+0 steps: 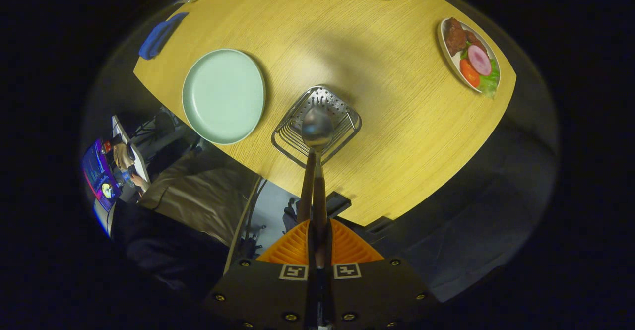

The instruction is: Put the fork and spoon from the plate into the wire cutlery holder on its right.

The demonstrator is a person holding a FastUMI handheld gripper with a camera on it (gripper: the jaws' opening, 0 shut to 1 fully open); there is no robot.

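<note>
Gripper view looks straight down: the gripper has its fingers pinched together on the handle of the shiny metal spoon, bowl end pointing down so it can drop upright. Just beyond the fingers, directly under the bowl, sits the silver wire cutlery holder; fork tines seem to show inside it already. To its left lies the pale green round plate, bare. Nothing blocks the descent. Farther across the wooden table rests a white dish of food.
</note>
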